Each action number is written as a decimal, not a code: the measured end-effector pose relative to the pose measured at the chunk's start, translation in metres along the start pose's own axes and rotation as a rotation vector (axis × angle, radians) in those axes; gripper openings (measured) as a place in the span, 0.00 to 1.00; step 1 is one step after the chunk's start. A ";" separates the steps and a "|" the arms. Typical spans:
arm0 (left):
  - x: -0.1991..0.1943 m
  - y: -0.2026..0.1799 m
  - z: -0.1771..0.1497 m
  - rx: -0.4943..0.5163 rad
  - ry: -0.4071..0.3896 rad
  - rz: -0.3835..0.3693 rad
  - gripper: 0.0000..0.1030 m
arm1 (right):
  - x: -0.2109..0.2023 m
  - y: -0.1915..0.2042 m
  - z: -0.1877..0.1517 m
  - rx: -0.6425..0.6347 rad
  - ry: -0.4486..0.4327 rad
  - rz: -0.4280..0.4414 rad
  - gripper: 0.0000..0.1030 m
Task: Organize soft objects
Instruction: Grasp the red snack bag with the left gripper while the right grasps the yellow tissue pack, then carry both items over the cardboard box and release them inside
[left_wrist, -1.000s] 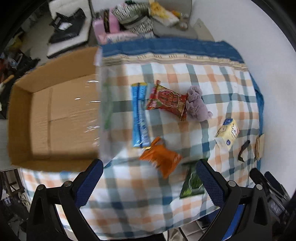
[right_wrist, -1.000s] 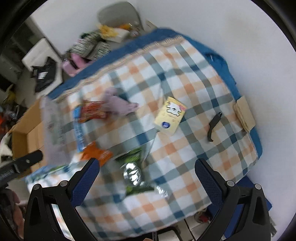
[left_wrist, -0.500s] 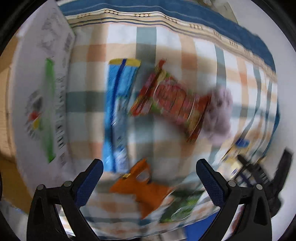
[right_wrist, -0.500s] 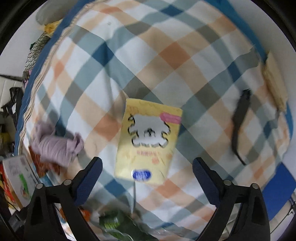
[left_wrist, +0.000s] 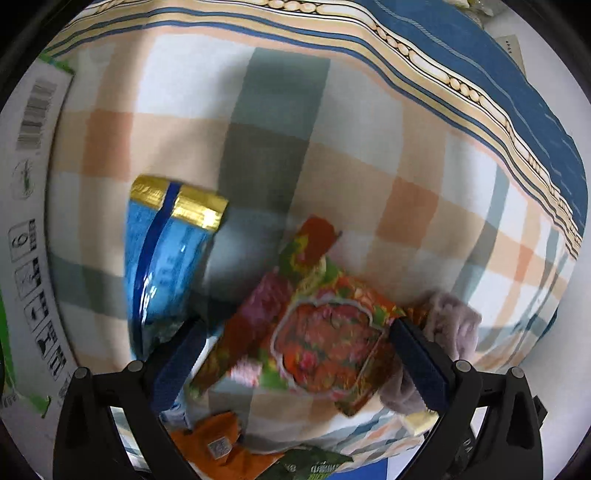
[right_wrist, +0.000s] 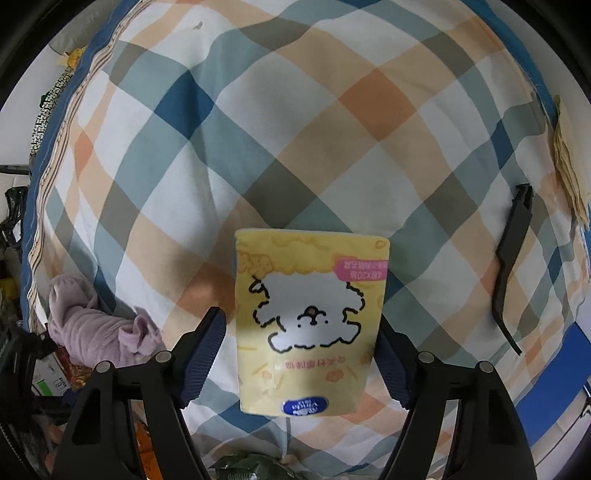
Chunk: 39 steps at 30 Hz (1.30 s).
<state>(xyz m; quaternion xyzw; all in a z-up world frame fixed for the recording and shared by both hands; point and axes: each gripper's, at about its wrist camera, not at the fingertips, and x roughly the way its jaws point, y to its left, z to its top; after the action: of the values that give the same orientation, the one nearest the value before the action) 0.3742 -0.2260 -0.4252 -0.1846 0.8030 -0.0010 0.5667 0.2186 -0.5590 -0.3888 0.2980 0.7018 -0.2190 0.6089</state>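
Note:
My left gripper (left_wrist: 295, 354) is open with its blue pads on either side of a red and green snack packet (left_wrist: 314, 328) that lies on the checked cloth (left_wrist: 258, 129). A blue packet with a gold end (left_wrist: 166, 254) lies to its left and a mauve soft cloth toy (left_wrist: 450, 332) to its right. My right gripper (right_wrist: 299, 354) is open around a yellow tissue pack with a white dog drawing (right_wrist: 310, 317). The mauve toy also shows in the right wrist view (right_wrist: 92, 325), at the left.
A white printed carton flap (left_wrist: 29, 221) stands along the left edge. An orange packet (left_wrist: 218, 446) and a green packet (left_wrist: 317, 465) lie near the cloth's front edge. A black strip (right_wrist: 513, 258) and a tan pad (right_wrist: 569, 166) lie at the right.
Both grippers have come down close to the cloth. The left one now brackets the red snack packet and the right one brackets the yellow tissue pack. The cardboard box has left the view.

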 end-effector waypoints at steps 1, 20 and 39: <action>0.000 -0.002 0.001 0.003 -0.004 0.005 1.00 | 0.004 0.003 0.000 -0.007 0.006 -0.010 0.69; 0.005 -0.010 -0.018 0.007 -0.006 -0.010 0.88 | 0.043 0.029 -0.032 -0.130 0.066 -0.034 0.65; -0.019 -0.022 -0.095 0.192 -0.141 0.024 0.51 | 0.039 0.062 -0.076 -0.231 0.015 -0.017 0.63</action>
<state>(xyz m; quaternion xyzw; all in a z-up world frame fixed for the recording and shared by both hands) 0.2997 -0.2606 -0.3696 -0.1194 0.7594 -0.0580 0.6369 0.2028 -0.4569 -0.4113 0.2215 0.7295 -0.1398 0.6318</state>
